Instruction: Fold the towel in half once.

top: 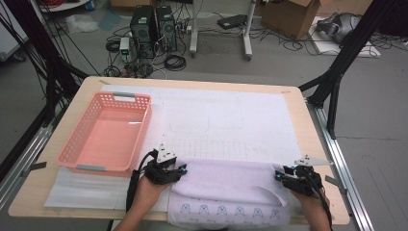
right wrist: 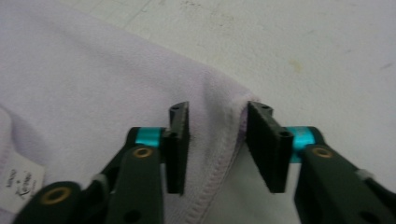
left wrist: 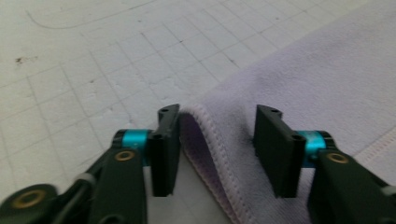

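Observation:
A pale lilac towel (top: pixel 226 185) lies folded along the near edge of the table, with a row of small printed figures on its front hem. My left gripper (top: pixel 180 169) sits at the towel's far left corner. In the left gripper view the stitched, folded corner of the towel (left wrist: pixel 327 84) lies between the jaws of the left gripper (left wrist: pixel 219 149), which stand apart and do not press on it. My right gripper (top: pixel 281 176) is at the far right corner. There the towel's hemmed corner (right wrist: pixel 93 84) lies between the spread jaws of the right gripper (right wrist: pixel 219 147), loose as well.
A pink plastic basket (top: pixel 72 149) stands at the left of the table, just beyond my left gripper. A white gridded mat (top: pixel 231 120) covers the tabletop behind the towel. Black frame struts, computer towers and cables stand on the floor beyond the table.

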A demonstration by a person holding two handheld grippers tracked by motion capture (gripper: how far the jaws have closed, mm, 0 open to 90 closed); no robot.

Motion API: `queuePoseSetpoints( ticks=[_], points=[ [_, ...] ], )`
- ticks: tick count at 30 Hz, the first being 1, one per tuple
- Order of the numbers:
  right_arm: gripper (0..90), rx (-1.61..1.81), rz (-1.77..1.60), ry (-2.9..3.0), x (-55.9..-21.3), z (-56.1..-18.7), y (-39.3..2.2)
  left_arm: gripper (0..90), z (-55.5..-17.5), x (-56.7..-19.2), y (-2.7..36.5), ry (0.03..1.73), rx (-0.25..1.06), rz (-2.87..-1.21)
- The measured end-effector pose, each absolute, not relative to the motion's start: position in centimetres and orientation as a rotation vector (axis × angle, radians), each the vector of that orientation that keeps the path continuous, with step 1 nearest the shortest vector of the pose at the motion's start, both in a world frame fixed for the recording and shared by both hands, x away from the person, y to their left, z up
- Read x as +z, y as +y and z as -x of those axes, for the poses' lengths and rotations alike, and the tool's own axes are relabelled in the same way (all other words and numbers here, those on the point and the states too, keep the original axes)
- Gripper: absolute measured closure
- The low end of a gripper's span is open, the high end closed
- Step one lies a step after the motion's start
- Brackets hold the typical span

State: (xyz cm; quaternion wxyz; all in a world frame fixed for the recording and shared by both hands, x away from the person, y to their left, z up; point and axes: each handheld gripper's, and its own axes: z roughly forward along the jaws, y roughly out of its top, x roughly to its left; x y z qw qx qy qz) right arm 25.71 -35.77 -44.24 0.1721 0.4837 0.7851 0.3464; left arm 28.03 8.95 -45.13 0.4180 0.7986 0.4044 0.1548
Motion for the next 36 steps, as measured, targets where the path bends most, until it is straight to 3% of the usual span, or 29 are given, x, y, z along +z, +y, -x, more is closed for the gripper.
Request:
queuePoseSetpoints(
  ticks=[2, 3, 6, 23, 36],
  points=[
    [81.6, 1.007, -1.356, 2.268, -44.2, -25.7, -35.6, 68.7, -28.0, -45.1, 9.1, 1.014, 0.34, -1.99],
    [82.6, 1.007, -1.34, 2.282, -44.1, -25.6, -35.4, 77.2, -28.1, -45.2, 9.1, 1.02, 0.313, -1.976],
    [84.1, 1.01, -1.34, 2.288, -44.1, -25.6, -35.4, 80.9, -28.1, -45.2, 9.2, 1.026, 0.303, -1.967],
    [85.9, 1.122, -1.311, 2.157, -43.4, -26.9, -35.6, 82.8, -30.7, -42.7, 9.7, 1.067, 0.387, -1.803],
    [85.9, 1.115, -1.316, 2.073, -40.4, -35.1, -35.3, 82.7, -39.2, -39.9, 9.0, 1.149, 0.458, -1.755]
  ],
)
